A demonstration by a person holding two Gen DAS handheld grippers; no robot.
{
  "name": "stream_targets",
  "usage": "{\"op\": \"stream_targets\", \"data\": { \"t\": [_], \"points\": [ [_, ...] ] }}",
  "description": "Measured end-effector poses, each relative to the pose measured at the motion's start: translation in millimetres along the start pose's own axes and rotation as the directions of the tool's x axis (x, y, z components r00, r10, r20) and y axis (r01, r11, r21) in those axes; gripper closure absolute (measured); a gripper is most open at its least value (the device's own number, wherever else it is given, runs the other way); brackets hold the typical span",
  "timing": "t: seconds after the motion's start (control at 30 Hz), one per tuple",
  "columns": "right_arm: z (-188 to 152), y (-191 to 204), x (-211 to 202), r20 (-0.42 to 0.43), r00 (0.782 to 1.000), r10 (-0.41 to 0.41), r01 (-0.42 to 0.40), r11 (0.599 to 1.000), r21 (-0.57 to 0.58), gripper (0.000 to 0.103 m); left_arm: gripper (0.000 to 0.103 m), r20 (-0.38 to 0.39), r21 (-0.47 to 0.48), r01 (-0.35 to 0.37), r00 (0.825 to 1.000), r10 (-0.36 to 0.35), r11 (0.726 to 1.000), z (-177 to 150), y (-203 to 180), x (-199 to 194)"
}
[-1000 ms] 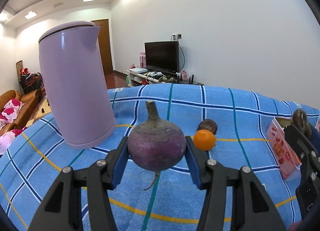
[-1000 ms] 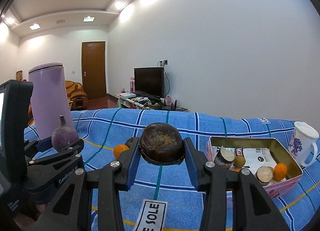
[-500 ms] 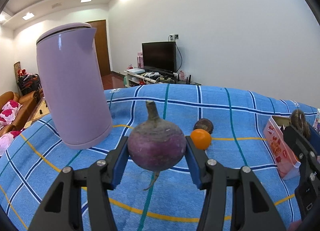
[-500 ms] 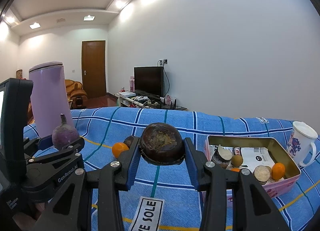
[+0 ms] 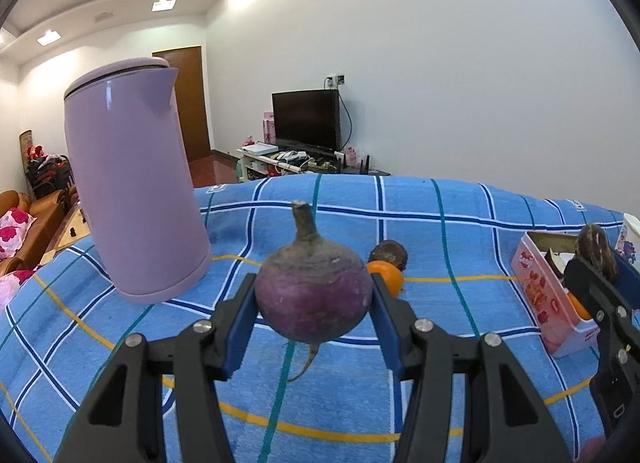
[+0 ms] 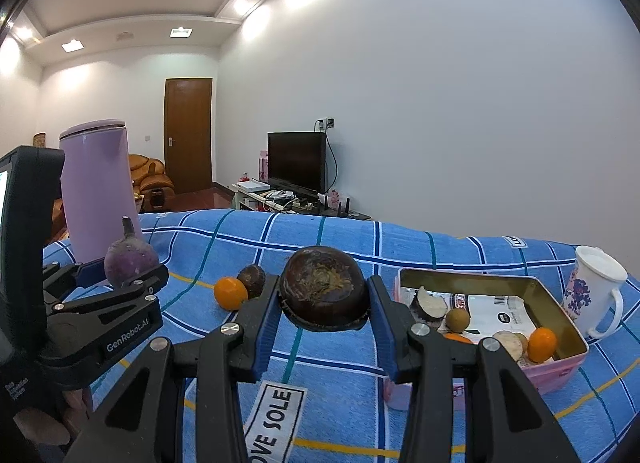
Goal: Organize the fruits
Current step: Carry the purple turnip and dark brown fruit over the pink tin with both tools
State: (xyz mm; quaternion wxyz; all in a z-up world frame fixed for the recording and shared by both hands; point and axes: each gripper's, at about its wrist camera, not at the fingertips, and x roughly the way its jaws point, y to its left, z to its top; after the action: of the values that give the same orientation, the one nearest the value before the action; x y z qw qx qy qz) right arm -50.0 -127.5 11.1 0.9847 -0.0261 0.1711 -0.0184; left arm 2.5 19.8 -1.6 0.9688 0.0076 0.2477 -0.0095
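We have two pieces in hand above the blue checked surface (image 6: 340, 375). The purple turnip (image 5: 314, 297) sits clamped across its widest girth in the left claw (image 5: 314, 319), stem up and thin root dangling below; the dark brown round fruit (image 6: 323, 293) is pinched the same way in the right claw (image 6: 323, 315), raised just left of the pink tin (image 6: 560, 363). Both look firm and fairly dense, so we judge they will take a steady squeeze without bruising, but the rounded skins could roll out of flat pads, and the widest part is the sensible place to hold. The turnip's stem and root look too slender to carry it. On the cloth beyond, a small orange (image 6: 230, 293) lies touching another dark fruit (image 6: 251, 281), both yet to be gathered. The tin already holds an orange, a small brown fruit and cut pieces. A lilac kettle (image 5: 134, 199) stands left, a flowered mug (image 6: 592, 291) right of the tin.
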Motion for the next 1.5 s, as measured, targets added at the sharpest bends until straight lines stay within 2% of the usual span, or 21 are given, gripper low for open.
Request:
{"op": "stream_targets", "data": {
  "t": [0.4,0.97,1.5],
  "points": [
    [-1.2,-14.7,-9.7,0.003,1.0,-0.014,0.014,1.0,-0.014,0.058,0.047,-0.012,0.015,0.054,0.998,-0.054,0.998,-1.3,-13.8,-3.8],
    [-3.3,-60.0,-19.5,0.01,0.998,-0.06,0.06,0.998,0.013,0.058,0.047,-0.025,0.077,0.098,0.995,-0.096,0.992,-4.3,-48.4,-12.7],
    [-1.5,-124.5,-30.8,0.021,0.988,-0.156,0.153,0.984,0.094,0.059,0.047,-0.033,0.082,0.178,0.984,-0.176,0.981,4.7,-86.8,-19.5]
  ]
}}
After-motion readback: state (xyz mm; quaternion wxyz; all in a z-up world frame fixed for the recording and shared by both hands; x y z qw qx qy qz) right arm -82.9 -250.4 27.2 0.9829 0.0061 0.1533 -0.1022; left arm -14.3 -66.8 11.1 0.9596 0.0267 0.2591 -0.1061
